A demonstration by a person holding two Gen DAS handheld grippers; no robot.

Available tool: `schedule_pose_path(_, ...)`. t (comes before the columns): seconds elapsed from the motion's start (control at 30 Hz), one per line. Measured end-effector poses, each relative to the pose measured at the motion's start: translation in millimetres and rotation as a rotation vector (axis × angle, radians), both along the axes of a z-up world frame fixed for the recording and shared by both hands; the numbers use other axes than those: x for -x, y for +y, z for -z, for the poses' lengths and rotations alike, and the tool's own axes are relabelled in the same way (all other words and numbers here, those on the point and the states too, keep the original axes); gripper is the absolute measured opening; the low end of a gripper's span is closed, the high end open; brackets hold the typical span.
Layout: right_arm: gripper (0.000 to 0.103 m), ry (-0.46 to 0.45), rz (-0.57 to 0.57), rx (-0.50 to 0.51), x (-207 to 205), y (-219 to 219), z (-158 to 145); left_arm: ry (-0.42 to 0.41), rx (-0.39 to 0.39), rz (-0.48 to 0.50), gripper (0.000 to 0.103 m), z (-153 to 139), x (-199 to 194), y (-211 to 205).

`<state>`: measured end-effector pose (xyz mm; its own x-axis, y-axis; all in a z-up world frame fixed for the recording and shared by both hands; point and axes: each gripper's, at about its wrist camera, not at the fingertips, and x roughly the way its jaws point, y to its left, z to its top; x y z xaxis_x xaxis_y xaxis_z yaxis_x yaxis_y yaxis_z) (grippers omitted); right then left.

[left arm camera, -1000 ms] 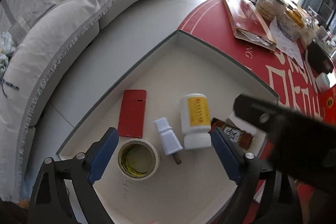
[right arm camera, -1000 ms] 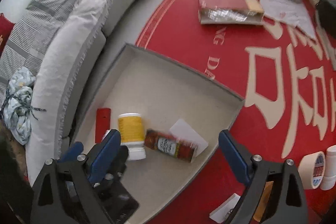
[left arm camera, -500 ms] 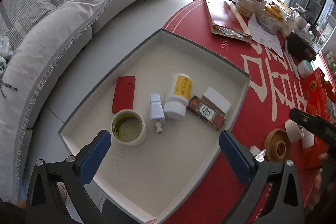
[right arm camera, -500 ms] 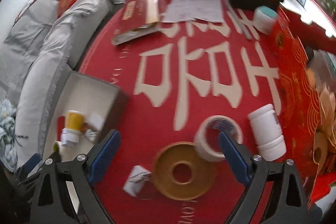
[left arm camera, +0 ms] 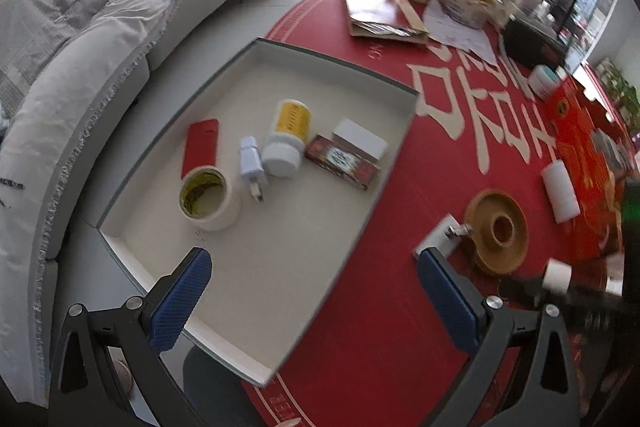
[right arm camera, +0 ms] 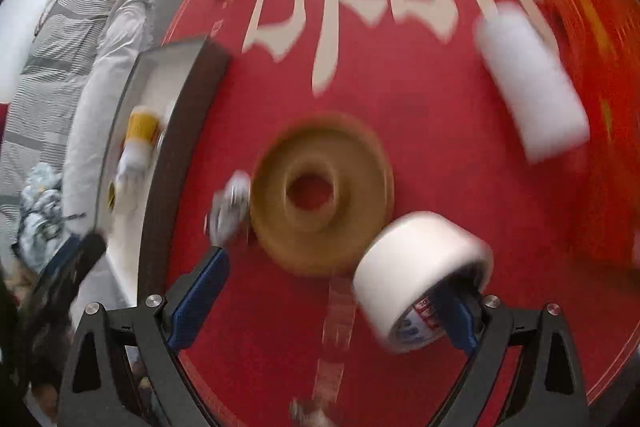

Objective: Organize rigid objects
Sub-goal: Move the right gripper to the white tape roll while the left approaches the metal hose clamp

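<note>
left gripper [left arm camera: 314, 301]: jaws at full spread after opening over the last second, nothing between the blue pads, hovering over the near edge of the tray.
right gripper [right arm camera: 328, 297]: jaws wide apart, blurred view; white tape roll [right arm camera: 420, 277] sits against the right-hand finger, left-hand finger clear of it, cannot tell whether the pad presses on it.
tray [left arm camera: 352, 67]: shallow white box with grey walls, on the edge of the red desk [left arm camera: 400, 307], one corner overhanging toward the sofa [left arm camera: 100, 39].
in tray: red card [left arm camera: 201, 147] flat; yellow-cored tape roll [left arm camera: 208, 197] upright just beside it; white plug adapter [left arm camera: 252, 167] lying; white bottle with yellow label [left arm camera: 288, 135] on its side, touching the adapter; dark red printed packet [left arm camera: 342, 161]; white card [left arm camera: 360, 139] behind the packet.
on desk outside tray: tan ring-shaped disc [left arm camera: 498, 231], small white packet [left arm camera: 442, 237] touching its left side; white bottle [left arm camera: 560, 193] lying beyond the disc.
white tape roll position: on the desk, on its edge, just beside the tan disc, at the right gripper.
</note>
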<state>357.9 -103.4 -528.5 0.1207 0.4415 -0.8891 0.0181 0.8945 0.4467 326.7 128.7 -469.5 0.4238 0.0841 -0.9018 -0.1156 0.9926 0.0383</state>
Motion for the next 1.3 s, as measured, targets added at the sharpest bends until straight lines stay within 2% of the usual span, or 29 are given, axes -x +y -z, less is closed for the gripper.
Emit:
schedule_pose_path(0.2,0.096,0.072,-0.038,-0.078,56,-7,4,0.014,-0.029,0.074,0.103,4,19,-25)
schedule_pose_path(0.33,0.096,0.011,-0.028,-0.120,75,-19,-4,0.024,-0.083,0.149,0.103,11,35,-50)
schedule_pose_path(0.53,0.096,-0.026,0.089,-0.241,81,-50,-13,0.049,-0.155,0.293,0.103,25,58,-92)
schedule_pose_path(0.63,0.096,0.016,0.163,-0.421,67,-62,-17,0.058,-0.167,0.308,0.103,29,63,-101)
schedule_pose_path(0.67,0.096,0.010,0.196,-0.454,64,-68,-20,0.055,-0.167,0.305,0.103,28,64,-101)
schedule_pose_path(0.73,0.096,-0.004,0.199,-0.476,61,-70,-26,0.059,-0.154,0.301,0.103,29,66,-100)
schedule_pose_path(0.83,0.096,-0.027,0.185,-0.451,70,-77,-31,0.096,-0.150,0.322,0.103,38,67,-109)
schedule_pose_path(0.97,0.097,0.028,0.239,-0.667,72,-81,-21,0.114,-0.159,0.401,0.103,52,71,-136)
schedule_pose_path(1.03,0.097,0.014,0.266,-0.601,71,-83,-26,0.120,-0.175,0.434,0.103,61,72,-148)
schedule_pose_path(1.07,0.097,-0.016,0.265,-0.508,70,-85,-32,0.117,-0.175,0.438,0.103,65,73,-152)
schedule_pose_path(1.1,0.097,-0.038,0.254,-0.456,71,-86,-36,0.099,-0.167,0.433,0.103,65,72,-152)
schedule_pose_path(1.17,0.097,-0.059,0.247,-0.391,75,-89,-42,0.088,-0.188,0.417,0.103,67,69,-152)
schedule_pose_path(1.23,0.097,-0.061,0.248,-0.368,79,-93,-41,0.075,-0.198,0.392,0.103,67,67,-146)
schedule_pose_path(1.3,0.097,-0.053,0.256,-0.279,83,-93,-38,0.074,-0.238,0.355,0.103,69,65,-137)
